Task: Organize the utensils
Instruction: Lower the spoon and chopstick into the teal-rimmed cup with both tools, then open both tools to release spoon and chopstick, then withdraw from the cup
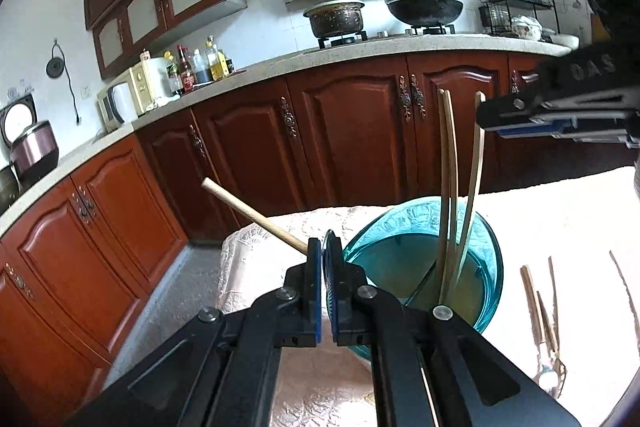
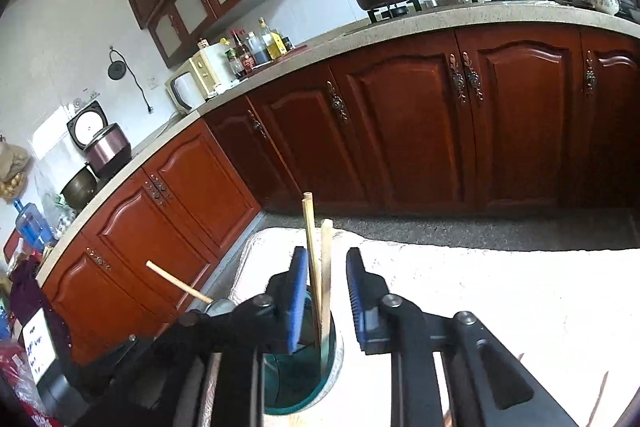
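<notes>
Up close, the left gripper (image 1: 325, 247) is clamping shut on a wooden-handled utensil (image 1: 256, 217). Only the right wrist view is showing the right gripper (image 2: 326, 267) standing partly open around two chopsticks (image 2: 320, 267) in the teal cup (image 1: 488, 267), pads not touching; more utensils (image 1: 540, 307) are lying right.

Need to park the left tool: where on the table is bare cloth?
Bare tablecloth runs right of the teal glass cup out to the table's far edge. It is crowded at the cup, with chopsticks standing in it, and near-right of it, where loose utensils lie.
</notes>
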`<action>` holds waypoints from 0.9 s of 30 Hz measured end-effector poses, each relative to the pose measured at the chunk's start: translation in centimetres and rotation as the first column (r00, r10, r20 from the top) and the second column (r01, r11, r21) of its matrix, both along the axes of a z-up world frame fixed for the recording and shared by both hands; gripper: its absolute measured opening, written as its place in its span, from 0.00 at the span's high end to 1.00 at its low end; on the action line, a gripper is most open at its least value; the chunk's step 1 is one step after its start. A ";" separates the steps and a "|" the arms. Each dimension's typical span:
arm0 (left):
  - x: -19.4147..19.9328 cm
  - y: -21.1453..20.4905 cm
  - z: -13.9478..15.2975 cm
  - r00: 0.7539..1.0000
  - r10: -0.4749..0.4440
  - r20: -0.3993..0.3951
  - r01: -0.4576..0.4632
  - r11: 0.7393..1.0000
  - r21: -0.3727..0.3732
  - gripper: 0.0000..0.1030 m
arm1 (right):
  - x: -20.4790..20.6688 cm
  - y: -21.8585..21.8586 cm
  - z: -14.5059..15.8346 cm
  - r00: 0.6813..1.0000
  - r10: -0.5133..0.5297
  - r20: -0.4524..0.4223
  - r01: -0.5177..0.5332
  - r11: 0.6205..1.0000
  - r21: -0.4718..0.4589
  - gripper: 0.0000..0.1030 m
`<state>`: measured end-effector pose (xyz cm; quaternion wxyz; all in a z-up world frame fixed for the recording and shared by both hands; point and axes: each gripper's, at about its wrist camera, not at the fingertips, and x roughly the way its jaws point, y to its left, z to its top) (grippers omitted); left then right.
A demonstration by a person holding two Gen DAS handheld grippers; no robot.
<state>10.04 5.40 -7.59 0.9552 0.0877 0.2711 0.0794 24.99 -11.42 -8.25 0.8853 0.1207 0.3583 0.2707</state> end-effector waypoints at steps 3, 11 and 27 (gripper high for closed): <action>-0.1 0.1 0.4 1.000 0.000 -0.011 0.000 1.000 -0.026 0.96 | -0.5 -0.6 -0.1 1.000 0.000 -0.018 0.000 1.000 0.007 0.74; -1.6 0.7 2.0 1.000 -0.018 -0.018 0.016 0.992 -0.123 0.48 | -3.1 -2.1 -0.5 0.999 0.001 -0.037 -0.003 0.998 -0.059 0.67; -4.1 -2.1 4.4 0.978 -0.196 -0.078 0.152 0.912 -0.380 0.24 | -10.4 -9.6 -2.1 0.995 -0.079 -0.054 0.064 0.971 -0.232 0.54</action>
